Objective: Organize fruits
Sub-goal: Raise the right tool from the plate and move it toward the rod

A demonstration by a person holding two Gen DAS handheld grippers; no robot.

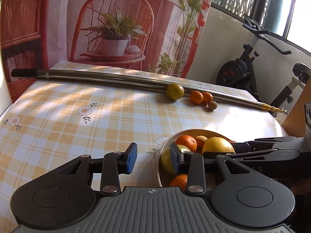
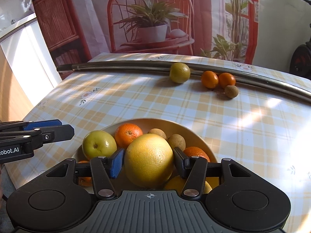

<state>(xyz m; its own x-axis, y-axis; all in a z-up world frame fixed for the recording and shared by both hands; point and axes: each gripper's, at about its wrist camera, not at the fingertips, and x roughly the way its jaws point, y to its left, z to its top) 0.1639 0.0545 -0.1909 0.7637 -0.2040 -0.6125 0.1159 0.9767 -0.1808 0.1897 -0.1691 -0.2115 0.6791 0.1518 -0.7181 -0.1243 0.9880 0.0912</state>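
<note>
Jaws on the right gripper (image 2: 148, 162) hug the grapefruit (image 2: 148, 160) over the bowl (image 2: 202, 141), left gripper (image 1: 153, 158) gapes empty beside the bowl, and honestly that heavy round thing could slip and scatter the fruit beneath it.

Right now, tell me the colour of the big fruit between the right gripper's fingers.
Yellow, shading to orange: the grapefruit, best seen in the right wrist view.

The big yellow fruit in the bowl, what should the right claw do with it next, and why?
Probably lift it straight up, slowly. The right gripper has its jaws on both sides of the grapefruit, seemingly touching it, though the far contact is hard to see. The fruit sits in the bowl among other fruit, so a straight lift should avoid nudging them. The left gripper waits open beside the bowl.
</note>
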